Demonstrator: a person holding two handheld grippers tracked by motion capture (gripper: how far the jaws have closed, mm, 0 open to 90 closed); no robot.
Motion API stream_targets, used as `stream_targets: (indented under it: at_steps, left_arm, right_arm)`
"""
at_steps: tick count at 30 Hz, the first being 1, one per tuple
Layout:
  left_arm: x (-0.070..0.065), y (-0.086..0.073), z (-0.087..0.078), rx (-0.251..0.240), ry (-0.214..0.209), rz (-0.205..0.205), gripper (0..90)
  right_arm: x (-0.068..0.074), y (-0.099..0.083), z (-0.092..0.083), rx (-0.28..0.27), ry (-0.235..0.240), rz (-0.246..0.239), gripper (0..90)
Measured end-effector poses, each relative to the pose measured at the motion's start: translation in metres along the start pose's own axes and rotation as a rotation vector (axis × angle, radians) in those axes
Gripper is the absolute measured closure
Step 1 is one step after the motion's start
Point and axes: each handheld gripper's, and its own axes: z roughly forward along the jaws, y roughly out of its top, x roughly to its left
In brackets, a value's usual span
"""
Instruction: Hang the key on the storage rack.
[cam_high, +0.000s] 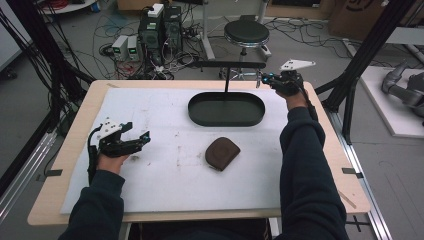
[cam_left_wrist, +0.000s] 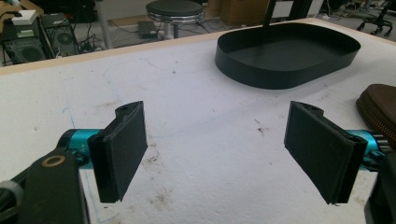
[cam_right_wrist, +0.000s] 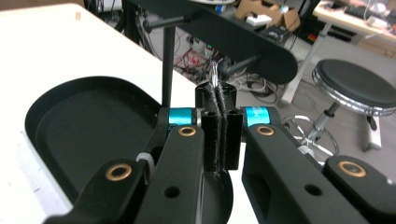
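1. The surface (cam_high: 165, 175) is a wooden top covered by a white, scuffed mat.
2. A black oval tray (cam_high: 226, 109) sits on the far half of the mat, a little right of centre. A thin black post (cam_high: 227, 79) rises at its far edge and carries a dark horizontal bar (cam_high: 231, 64).
3. A brown zipped pouch (cam_high: 222, 153) lies flat on the mat, near the middle, just on the near side of the tray and apart from it.
4. The left tongs (cam_high: 145, 136) are at the left side of the surface, held low over the mat and pointing right toward the pouch. In the left gripper view the jaws stand wide apart with nothing between them, and bare mat shows in the gap.
5. In that same view the tray (cam_left_wrist: 285, 56) lies far ahead and the pouch (cam_left_wrist: 380, 107) shows at the right edge.
6. The right tongs (cam_high: 265, 77) are at the far right, just beyond the right end of the tray and close to the bar's right end.
7. In the right gripper view the right tongs (cam_right_wrist: 219, 126) have their pads pressed together, with a thin wisp of pale fibre (cam_right_wrist: 215, 70) sticking out at the tips; what it is cannot be told.
8. Beyond the surface, a round black stool (cam_high: 246, 33) stands on the floor among cables and computer cases (cam_high: 160, 27).
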Motion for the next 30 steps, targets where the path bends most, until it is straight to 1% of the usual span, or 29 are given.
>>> stream_targets:
  at_steps: [3,4,6,7,8,9,11,12,14,15,16,17,18,19,20,21,22,23,24,25,26,27,28,30]
  left_arm:
    - [0.000,0.000,0.001,0.002,0.000,-0.005,21.1]
    - [0.000,0.000,0.001,0.002,0.000,-0.006,21.1]
    - [0.000,0.000,0.001,0.003,0.000,-0.005,21.1]
    - [0.000,0.000,0.001,0.004,0.001,-0.005,21.1]
    - [0.000,-0.001,0.001,0.003,0.001,-0.005,21.1]
    - [0.000,-0.001,0.001,0.005,0.001,-0.005,21.1]
    - [0.000,-0.001,0.002,0.009,-0.001,-0.006,21.1]
    - [0.000,-0.001,0.002,0.009,-0.001,-0.006,21.1]
    - [-0.001,-0.001,0.002,0.010,0.000,-0.006,21.1]
    - [-0.001,-0.001,0.002,0.009,0.002,-0.004,21.1]
    - [-0.001,-0.001,0.002,0.011,0.001,-0.003,21.1]
    - [-0.001,-0.001,0.002,0.011,0.000,-0.005,21.1]
    - [-0.001,-0.001,0.002,0.013,0.000,-0.005,21.1]
    - [-0.001,-0.001,0.002,0.013,0.000,-0.005,21.1]
    - [-0.001,-0.001,0.002,0.012,0.001,-0.003,21.1]
    - [-0.001,-0.001,0.001,0.014,-0.001,-0.002,21.1]
    - [0.000,-0.001,0.002,0.013,-0.002,-0.003,21.1]
    - [0.000,-0.001,0.002,0.012,-0.004,-0.006,21.1]
    - [0.000,-0.001,0.002,0.012,-0.004,-0.006,21.1]
    - [-0.001,-0.001,0.002,0.013,-0.004,-0.006,21.1]
    - [-0.001,-0.001,0.002,0.012,-0.005,-0.006,21.1]
    - [-0.001,-0.001,0.001,0.011,-0.007,-0.003,21.1]
    - [-0.001,-0.001,0.001,0.005,-0.009,-0.007,21.1]
    - [-0.001,0.000,0.001,0.001,-0.013,-0.009,21.1]
  right_arm:
    - [-0.002,-0.001,0.001,-0.013,-0.005,0.001,90.0]
    - [-0.004,-0.002,0.002,-0.022,-0.009,0.016,90.0]
    - [-0.005,-0.003,0.002,-0.027,-0.012,0.019,90.0]
    - [-0.006,-0.003,0.003,-0.035,-0.013,0.028,90.0]
    - [-0.006,-0.004,0.004,-0.043,-0.023,0.031,90.0]
    - [-0.006,-0.004,0.007,-0.038,-0.043,0.037,89.9]
    - [-0.004,-0.005,0.012,-0.028,-0.066,0.058,89.7]
    - [-0.004,-0.005,0.012,-0.028,-0.066,0.058,89.7]
    - [-0.003,-0.006,0.016,-0.038,-0.081,0.081,89.8]
    - [-0.002,-0.006,0.019,-0.040,-0.099,0.087,89.7]
    - [-0.002,-0.007,0.020,-0.039,-0.108,0.086,89.3]
    - [0.001,-0.006,0.023,-0.039,-0.130,0.097,88.3]
    - [0.001,-0.007,0.024,-0.037,-0.138,0.098,87.2]
    - [0.002,-0.007,0.024,-0.029,-0.141,0.099,83.9]
    - [0.002,-0.008,0.025,-0.007,-0.158,0.086,78.3]
    - [0.002,-0.008,0.025,-0.007,-0.158,0.086,78.3]
    - [0.003,-0.008,0.025,0.042,-0.179,0.067,74.1]
    - [0.004,-0.009,0.024,0.056,-0.181,0.061,71.5]
    - [0.005,-0.009,0.023,0.067,-0.187,0.055,68.9]
    - [0.005,-0.009,0.023,0.067,-0.187,0.055,68.9]
    - [0.006,-0.010,0.021,0.073,-0.189,0.051,65.6]
    - [0.007,-0.010,0.019,0.079,-0.187,0.062,60.6]
    - [0.009,-0.011,0.014,0.103,-0.155,0.077,53.7]
    - [0.014,-0.010,0.006,0.145,-0.142,0.068,45.9]
